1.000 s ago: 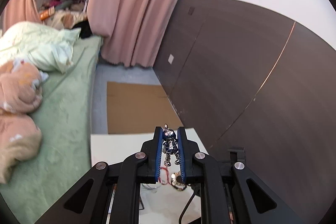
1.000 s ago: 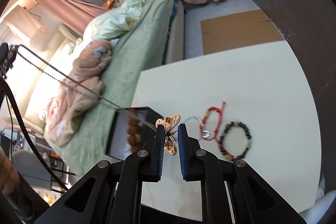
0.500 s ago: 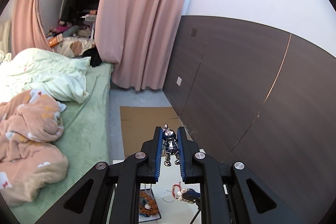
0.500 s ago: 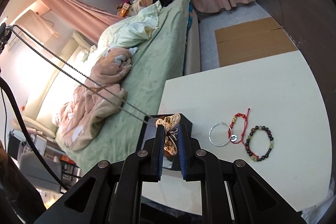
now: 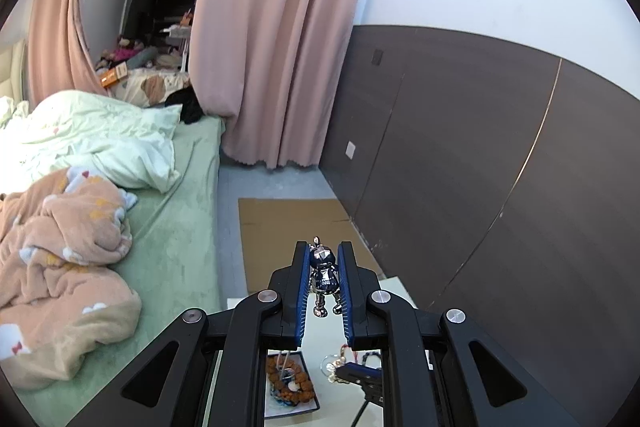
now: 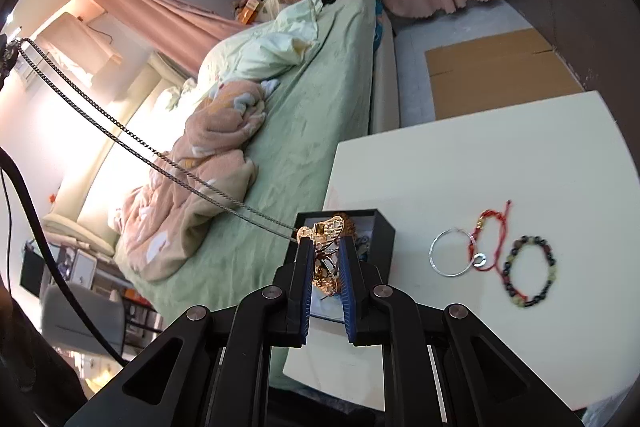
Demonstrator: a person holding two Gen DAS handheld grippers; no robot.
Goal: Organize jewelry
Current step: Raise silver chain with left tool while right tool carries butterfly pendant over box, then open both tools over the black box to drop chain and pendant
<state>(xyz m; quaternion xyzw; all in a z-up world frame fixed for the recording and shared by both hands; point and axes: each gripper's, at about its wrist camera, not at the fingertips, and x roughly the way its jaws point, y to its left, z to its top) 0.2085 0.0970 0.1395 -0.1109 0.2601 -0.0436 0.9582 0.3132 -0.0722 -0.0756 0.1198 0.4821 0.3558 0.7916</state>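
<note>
Your left gripper (image 5: pixel 324 261) is clamped on a small figurine pendant (image 5: pixel 323 271) — glossy, dark blue and chrome, with a rounded head and two dangling legs — pinched at the sides between the ribbed blue pads (image 5: pixel 303 279). Your right gripper (image 6: pixel 325 259) grips a gold butterfly pendant (image 6: pixel 326 245), a thin metal piece with pierced, filigree wings, its upper wing standing clear above the fingertips. A fine dark-and-silver link chain (image 6: pixel 120 143) runs taut from the butterfly up to the left edge of the right wrist view, so the necklace hangs in the air, stretched between your two hands.

Below, a smooth white table (image 6: pixel 500 163) carries a black, square-walled jewelry box (image 6: pixel 382 233) near its left edge; the left wrist view shows brown beads (image 5: pixel 286 381) lying in it. Well to the right of the box lie a thin silver hoop (image 6: pixel 451 253), a red cord bracelet (image 6: pixel 490 241) overlapping it, and a bracelet of dark and pale-green round beads (image 6: pixel 530 271) just beside the cord.
</note>
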